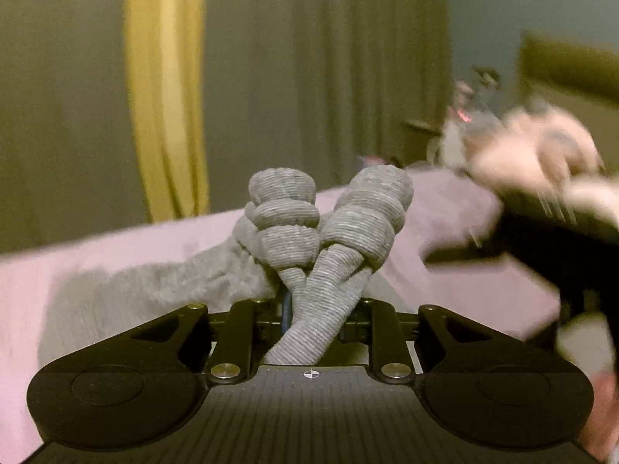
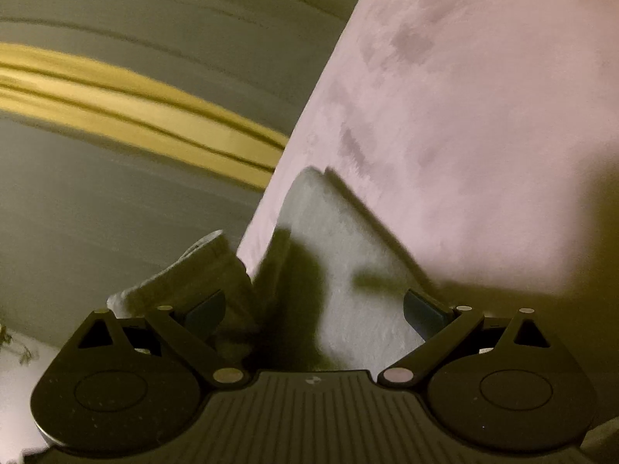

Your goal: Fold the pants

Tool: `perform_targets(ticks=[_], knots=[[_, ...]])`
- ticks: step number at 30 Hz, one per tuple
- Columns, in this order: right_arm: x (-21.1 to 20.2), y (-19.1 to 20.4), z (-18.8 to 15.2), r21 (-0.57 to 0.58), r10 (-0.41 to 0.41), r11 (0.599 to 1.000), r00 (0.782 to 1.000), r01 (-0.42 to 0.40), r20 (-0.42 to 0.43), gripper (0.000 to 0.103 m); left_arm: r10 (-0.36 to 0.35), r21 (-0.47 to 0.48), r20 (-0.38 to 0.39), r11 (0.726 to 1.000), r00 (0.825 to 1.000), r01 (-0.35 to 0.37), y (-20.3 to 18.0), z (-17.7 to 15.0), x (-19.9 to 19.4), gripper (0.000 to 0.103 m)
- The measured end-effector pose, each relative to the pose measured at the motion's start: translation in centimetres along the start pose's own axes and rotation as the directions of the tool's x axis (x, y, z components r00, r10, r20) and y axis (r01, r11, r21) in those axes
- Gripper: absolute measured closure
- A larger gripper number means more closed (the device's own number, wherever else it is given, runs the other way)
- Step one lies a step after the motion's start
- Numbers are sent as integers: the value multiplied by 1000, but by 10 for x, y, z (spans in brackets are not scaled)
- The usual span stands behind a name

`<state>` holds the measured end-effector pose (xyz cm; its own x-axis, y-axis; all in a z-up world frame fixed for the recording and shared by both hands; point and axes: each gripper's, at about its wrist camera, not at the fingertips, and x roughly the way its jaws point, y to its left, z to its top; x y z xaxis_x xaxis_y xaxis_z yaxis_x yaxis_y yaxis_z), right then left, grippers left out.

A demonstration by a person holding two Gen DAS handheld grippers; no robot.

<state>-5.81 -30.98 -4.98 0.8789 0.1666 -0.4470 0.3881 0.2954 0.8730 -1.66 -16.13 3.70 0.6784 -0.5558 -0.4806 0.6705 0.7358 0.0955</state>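
Note:
Grey pants (image 1: 147, 282) lie on a pink bed cover (image 1: 116, 239). My left gripper (image 1: 315, 301) is shut on the pants' knotted grey drawstring (image 1: 329, 224), whose two cord ends stand up in front of the camera. My right gripper (image 2: 313, 309) is open, its blue-grey pads (image 2: 419, 309) wide apart over a folded grey part of the pants (image 2: 348, 255) that lies on the pink cover (image 2: 464, 116). In the left wrist view the right gripper's black body (image 1: 541, 239) shows blurred at the right, held by a hand.
Grey curtains (image 1: 309, 77) with a yellow curtain panel (image 1: 166, 89) hang behind the bed. Blurred clutter (image 1: 472, 116) sits at the far right, past the bed. The bed edge (image 2: 278, 178) runs beside the folded cloth.

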Motion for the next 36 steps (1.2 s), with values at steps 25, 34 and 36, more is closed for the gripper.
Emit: perform_targets(ticks=[25,34,36], knots=[[26,31,-16,-196,-26,980,975,-18,-220,5,167,-680,-355,629,920,-376,214,-74,-72,3],[52,56,-36,-295,-148,951,974,92,-173,5,168,-746,-344,548,924,-378,224,-101,-58,2],[53,63,-41,-345,-180,930,976,129,-121,34,138,-732,-351,577,926,-364,222,-98,-51,2]])
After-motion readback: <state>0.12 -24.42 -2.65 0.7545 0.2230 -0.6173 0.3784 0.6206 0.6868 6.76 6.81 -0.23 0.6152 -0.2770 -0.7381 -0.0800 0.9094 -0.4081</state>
